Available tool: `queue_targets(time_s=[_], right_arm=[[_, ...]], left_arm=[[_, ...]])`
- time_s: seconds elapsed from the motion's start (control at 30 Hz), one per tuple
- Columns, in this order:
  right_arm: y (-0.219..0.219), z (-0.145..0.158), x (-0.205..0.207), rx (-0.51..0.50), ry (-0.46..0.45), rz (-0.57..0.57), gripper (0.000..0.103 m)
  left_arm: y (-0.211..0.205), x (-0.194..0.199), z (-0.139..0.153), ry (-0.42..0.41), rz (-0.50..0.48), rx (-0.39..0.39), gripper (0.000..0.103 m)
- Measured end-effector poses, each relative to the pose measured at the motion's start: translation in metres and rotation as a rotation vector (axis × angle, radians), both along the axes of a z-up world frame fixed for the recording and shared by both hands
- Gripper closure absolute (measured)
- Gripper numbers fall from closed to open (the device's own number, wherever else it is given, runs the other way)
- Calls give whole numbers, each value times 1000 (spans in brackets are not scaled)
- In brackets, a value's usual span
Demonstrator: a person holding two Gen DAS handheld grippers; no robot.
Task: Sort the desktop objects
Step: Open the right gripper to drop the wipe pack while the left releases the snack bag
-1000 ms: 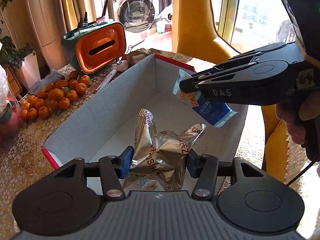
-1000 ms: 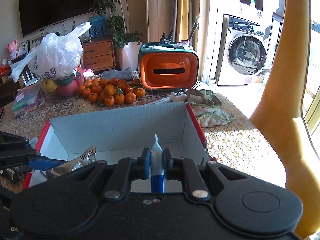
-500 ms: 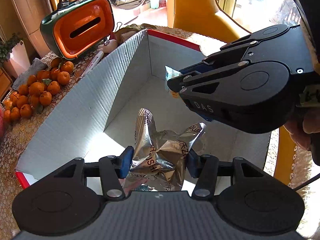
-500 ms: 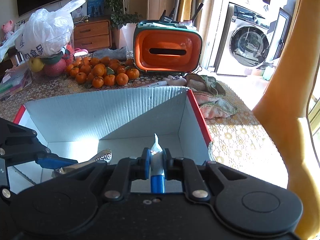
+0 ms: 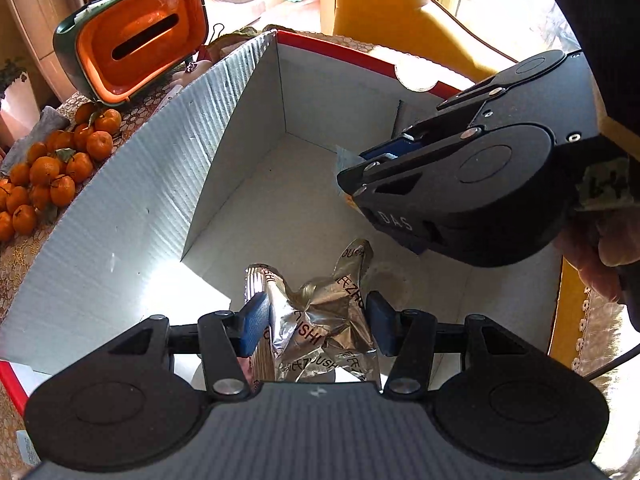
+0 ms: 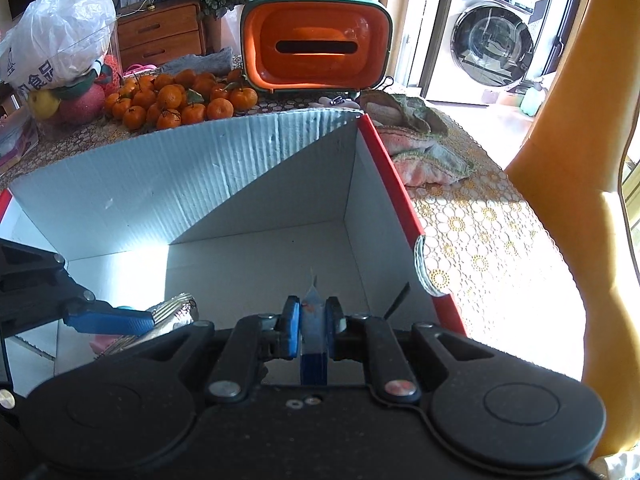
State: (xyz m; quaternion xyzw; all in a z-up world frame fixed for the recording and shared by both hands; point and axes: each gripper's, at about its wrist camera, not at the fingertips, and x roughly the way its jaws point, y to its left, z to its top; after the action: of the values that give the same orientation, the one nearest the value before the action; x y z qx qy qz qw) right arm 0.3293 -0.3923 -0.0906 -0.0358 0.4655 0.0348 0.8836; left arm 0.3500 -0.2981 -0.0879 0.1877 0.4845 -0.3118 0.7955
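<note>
sunlight is pouring across a lace-patterned yellow tablecloth [image 6: 480,220] in a living room, where a pile of small orange mandarins [image 6: 180,98] is sitting beside an orange-fronted green storage bin [image 6: 316,46], and a front-loading washing machine [image 6: 494,46] is standing behind. a large white corrugated cardboard box with red outer edges [image 5: 132,184] is taking up the middle of the table, open at the top. the left gripper [image 5: 316,320] is reaching down into the box with its blue pads pressing both sides of a crumpled silver foil snack wrapper [image 5: 320,320], which is hanging just above the white floor of the box. the right gripper [image 6: 314,322] is hovering inside the box near the right-hand wall, its jaws pinching a thin blue and white packet [image 6: 314,324] edge-on; in the left wrist view that packet is mostly hiding behind the gripper body. a hand [image 5: 600,248] is gripping the right tool's handle. the step in hand seems to be the drop-off: both pieces of rubbish are already inside the box but neither is released. the next move is probably calling for each pair of jaws to spread so the wrapper and packet fall, then for both tools to lift clear without snagging the cardboard walls.
</note>
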Motion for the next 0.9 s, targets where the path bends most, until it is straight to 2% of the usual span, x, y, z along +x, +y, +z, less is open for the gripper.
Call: queue_targets(time_s=[0.3, 0.43, 0.9], right_arm=[[1, 2, 1, -9, -3, -4, 83], [0, 6, -3, 8, -15, -12, 78], [5, 35, -40, 49, -46, -21, 74]], left_arm=[[3, -1, 1, 24, 30, -24, 50], [6, -5, 7, -1, 33, -26, 50], [34, -45, 54, -60, 82, -132, 50]])
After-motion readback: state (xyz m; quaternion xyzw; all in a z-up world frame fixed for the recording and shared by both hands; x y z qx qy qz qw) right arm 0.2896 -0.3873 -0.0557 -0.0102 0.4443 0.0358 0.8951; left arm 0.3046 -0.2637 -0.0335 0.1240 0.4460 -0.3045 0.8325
